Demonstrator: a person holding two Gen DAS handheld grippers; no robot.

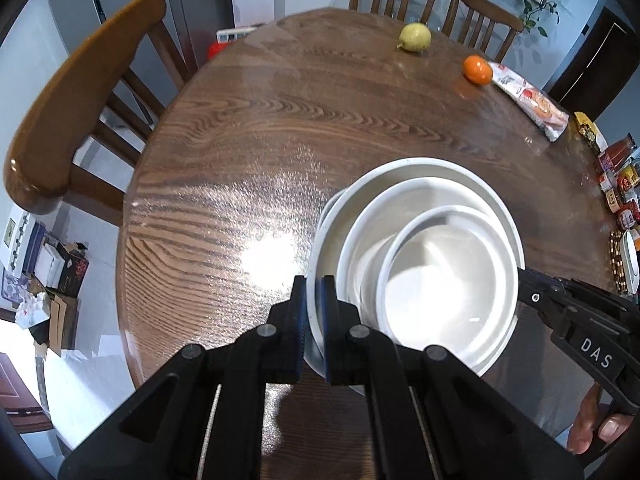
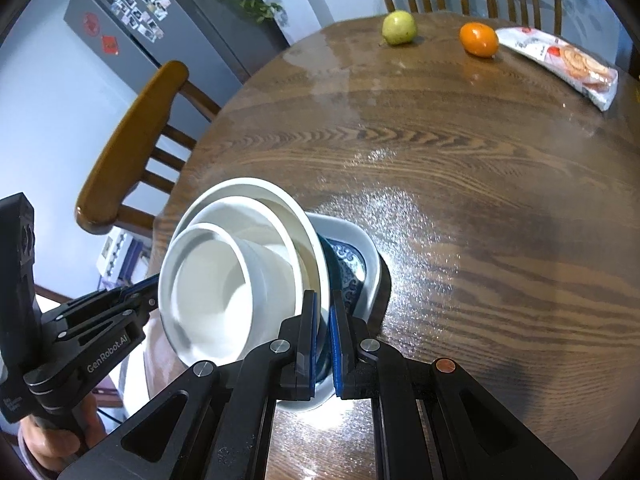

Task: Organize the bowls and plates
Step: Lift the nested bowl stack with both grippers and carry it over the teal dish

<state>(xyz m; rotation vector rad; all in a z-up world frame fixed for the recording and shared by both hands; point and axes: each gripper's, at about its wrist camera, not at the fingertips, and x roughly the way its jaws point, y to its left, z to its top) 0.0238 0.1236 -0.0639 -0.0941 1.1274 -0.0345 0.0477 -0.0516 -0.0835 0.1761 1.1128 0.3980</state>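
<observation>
Left wrist shows glossy wooden table (image 1: 280, 128), chairs (image 1: 72, 120) around.

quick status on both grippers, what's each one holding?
Left gripper: shut on the rim of the stack of bowls.
Right gripper: shut on the opposite rim of the same stack, pinching the white rim and the blue-patterned plate beneath.
</observation>
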